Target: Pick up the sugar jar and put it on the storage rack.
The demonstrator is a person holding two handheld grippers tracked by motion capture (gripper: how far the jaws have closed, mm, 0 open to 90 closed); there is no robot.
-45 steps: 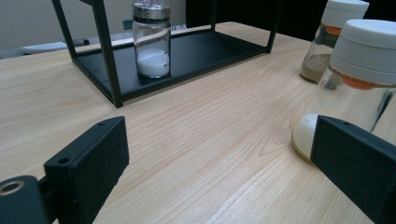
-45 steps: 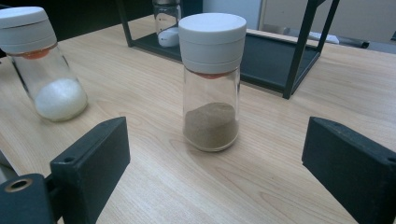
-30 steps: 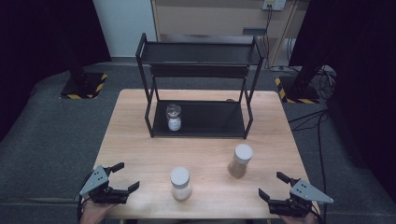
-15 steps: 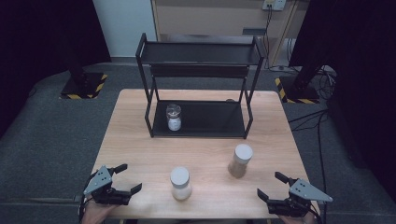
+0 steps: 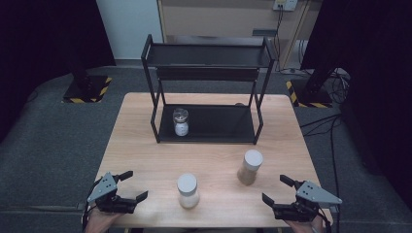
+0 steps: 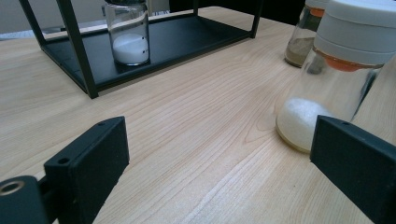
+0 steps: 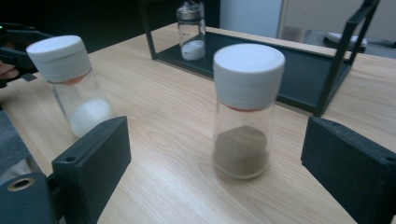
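Two white-capped glass jars stand on the wooden table (image 5: 145, 145): one with white powder (image 5: 187, 190) (image 6: 336, 70) (image 7: 74, 86) near the front middle, one with brown powder (image 5: 249, 167) (image 7: 243, 109) (image 6: 306, 35) to its right. A smaller shaker with white powder (image 5: 180, 122) (image 6: 129, 32) (image 7: 191, 30) stands on the bottom shelf of a black two-tier rack (image 5: 209, 58). My left gripper (image 5: 130, 186) (image 6: 219, 163) is open at the front left corner, holding nothing. My right gripper (image 5: 277, 190) (image 7: 215, 163) is open at the front right, with the brown jar ahead of its jaws.
The rack's top shelf (image 5: 209, 54) holds nothing. Dark carpet surrounds the table; black stand bases with yellow-black tape (image 5: 85, 90) (image 5: 311, 92) and cables (image 5: 335, 121) lie on the floor.
Both grippers have shifted slightly inward along the front edge. The jars and rack have not moved.
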